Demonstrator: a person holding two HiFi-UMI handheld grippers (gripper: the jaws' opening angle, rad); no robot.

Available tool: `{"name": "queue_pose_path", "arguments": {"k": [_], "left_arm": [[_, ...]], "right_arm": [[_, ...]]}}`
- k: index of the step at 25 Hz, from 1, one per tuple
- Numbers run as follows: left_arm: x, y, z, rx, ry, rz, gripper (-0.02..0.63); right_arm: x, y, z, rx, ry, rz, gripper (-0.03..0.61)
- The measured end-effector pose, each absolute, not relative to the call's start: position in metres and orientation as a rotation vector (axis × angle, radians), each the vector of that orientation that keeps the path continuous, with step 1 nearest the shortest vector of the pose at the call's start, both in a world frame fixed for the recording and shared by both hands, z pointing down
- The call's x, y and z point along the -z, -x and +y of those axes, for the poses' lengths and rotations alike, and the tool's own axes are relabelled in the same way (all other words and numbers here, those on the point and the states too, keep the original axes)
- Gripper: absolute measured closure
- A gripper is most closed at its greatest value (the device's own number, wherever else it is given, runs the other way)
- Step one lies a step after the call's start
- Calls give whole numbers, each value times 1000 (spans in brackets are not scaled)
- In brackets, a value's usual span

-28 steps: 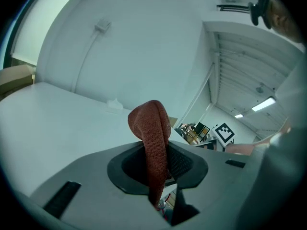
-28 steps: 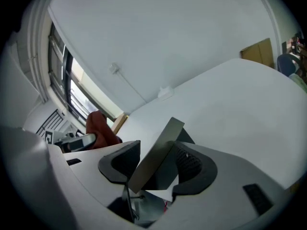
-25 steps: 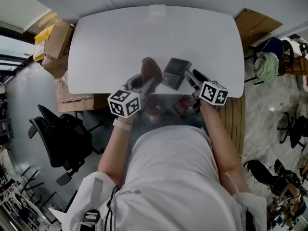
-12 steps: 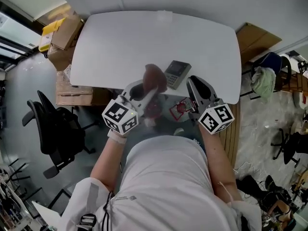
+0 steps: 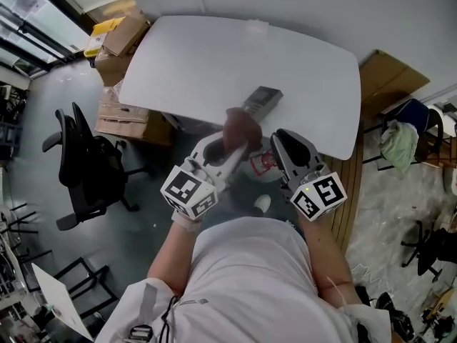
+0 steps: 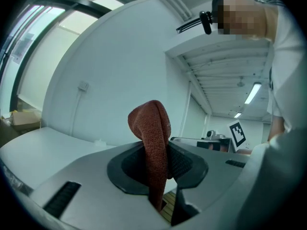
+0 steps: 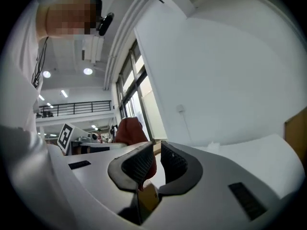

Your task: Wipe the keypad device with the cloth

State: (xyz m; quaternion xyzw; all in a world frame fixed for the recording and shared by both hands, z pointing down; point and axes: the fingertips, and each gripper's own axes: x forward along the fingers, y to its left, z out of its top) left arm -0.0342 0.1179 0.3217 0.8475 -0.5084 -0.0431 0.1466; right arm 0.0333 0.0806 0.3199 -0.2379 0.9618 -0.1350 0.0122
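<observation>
Left hand-held gripper (image 6: 160, 159) clamps cloth (image 6: 152, 128), wad poking out for wiping; right hand-held gripper (image 7: 156, 164) just narrowed, empty; keypad device (image 5: 262, 100) ahead.

Cameras around the white table (image 5: 207, 56)
Head view looks down on it from above; both gripper views look level over it, sharing the cloth (image 6: 151, 128).

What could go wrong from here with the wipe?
The keypad device lies loose near the table edge with nothing holding it; a wipe might shove it off. The cloth stands up in a bunched fold from the left gripper, so the jaws may scrape the keys.
</observation>
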Motion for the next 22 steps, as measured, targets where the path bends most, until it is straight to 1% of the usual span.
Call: {"name": "queue_pose_path", "arguments": {"k": [5, 14, 22], "left_arm": [[-316, 32, 143, 83, -2458, -1487, 522], [-308, 73, 142, 112, -2466, -1488, 522], [-309, 80, 144, 139, -2474, -1389, 522]], "right_arm": [[-315, -37, 91, 389, 781, 3006, 525], [-292, -23, 95, 208, 875, 3004, 525], [-292, -18, 96, 233, 947, 2984, 525]]}}
